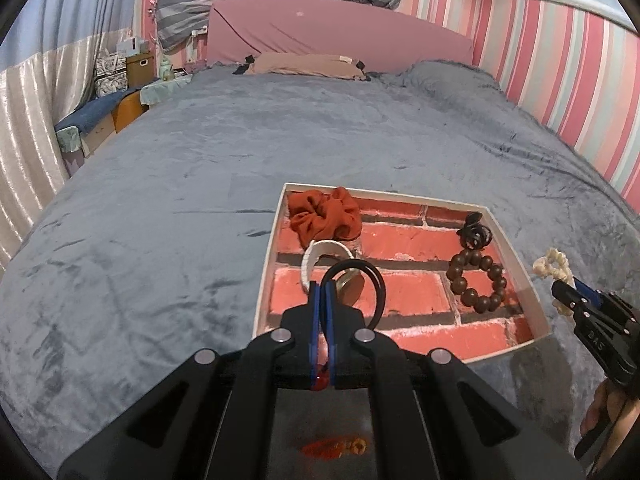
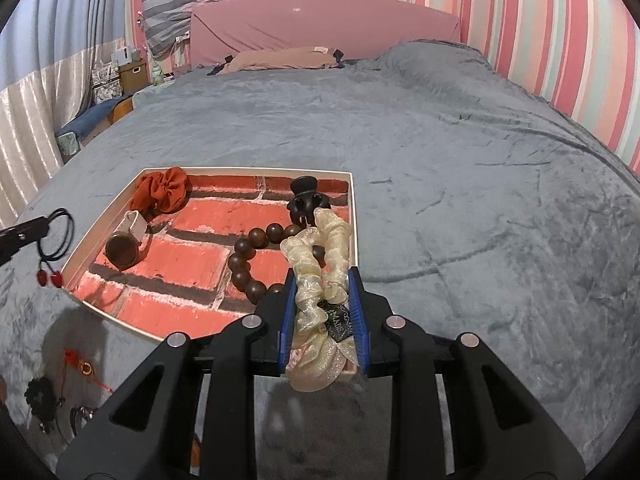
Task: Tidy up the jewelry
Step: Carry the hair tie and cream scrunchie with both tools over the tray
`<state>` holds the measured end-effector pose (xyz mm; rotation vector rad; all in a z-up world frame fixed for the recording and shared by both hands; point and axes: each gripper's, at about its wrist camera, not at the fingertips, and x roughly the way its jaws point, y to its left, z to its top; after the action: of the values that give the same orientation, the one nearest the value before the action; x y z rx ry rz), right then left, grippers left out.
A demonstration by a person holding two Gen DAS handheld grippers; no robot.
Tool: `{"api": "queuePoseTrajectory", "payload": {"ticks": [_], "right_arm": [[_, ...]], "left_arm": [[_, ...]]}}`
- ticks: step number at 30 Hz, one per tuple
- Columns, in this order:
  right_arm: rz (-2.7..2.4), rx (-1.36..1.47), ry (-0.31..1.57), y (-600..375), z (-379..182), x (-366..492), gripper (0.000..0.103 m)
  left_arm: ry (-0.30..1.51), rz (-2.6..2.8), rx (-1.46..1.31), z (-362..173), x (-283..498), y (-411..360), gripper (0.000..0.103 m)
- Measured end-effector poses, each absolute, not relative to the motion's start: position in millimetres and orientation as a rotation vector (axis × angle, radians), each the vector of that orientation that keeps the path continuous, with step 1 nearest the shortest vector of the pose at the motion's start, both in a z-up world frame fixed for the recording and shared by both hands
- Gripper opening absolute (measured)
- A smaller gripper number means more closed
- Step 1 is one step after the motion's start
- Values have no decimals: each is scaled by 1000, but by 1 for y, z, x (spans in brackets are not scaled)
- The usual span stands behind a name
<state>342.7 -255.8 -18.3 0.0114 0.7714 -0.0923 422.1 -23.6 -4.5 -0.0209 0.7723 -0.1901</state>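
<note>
Here the left gripper [image 1: 324, 292] pinches a black cord [image 1: 372, 280] over the tray's [image 1: 520, 264] six o'clock edge; the right gripper [image 2: 322, 280] clamps a cream scrunchie [image 2: 316, 256].

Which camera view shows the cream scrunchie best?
The right wrist view: the cream scrunchie fills the middle, clamped between the right gripper pads. The left wrist view shows only a small part of it at the right edge, beside the tray.
</note>
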Motion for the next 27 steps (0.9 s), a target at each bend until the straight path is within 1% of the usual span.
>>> {"api": "queuePoseTrajectory", "payload": {"ticks": [12,23,26,27], "right_arm": [[-112,-15,838,-255,-58,366,25],[-101,-4,870,-250,-78,371,25],[-91,-17,875,-247,-80,370,33],[-90,-20,873,-246,-79,369,40]], "left_arm": [[849,-145,11,-54,453,-30,3],[885,-120,35,-73,458,-28,4],[891,-120,50,-74,457,-29,5],[892,-119,51,-74,456,-29,5]]}}
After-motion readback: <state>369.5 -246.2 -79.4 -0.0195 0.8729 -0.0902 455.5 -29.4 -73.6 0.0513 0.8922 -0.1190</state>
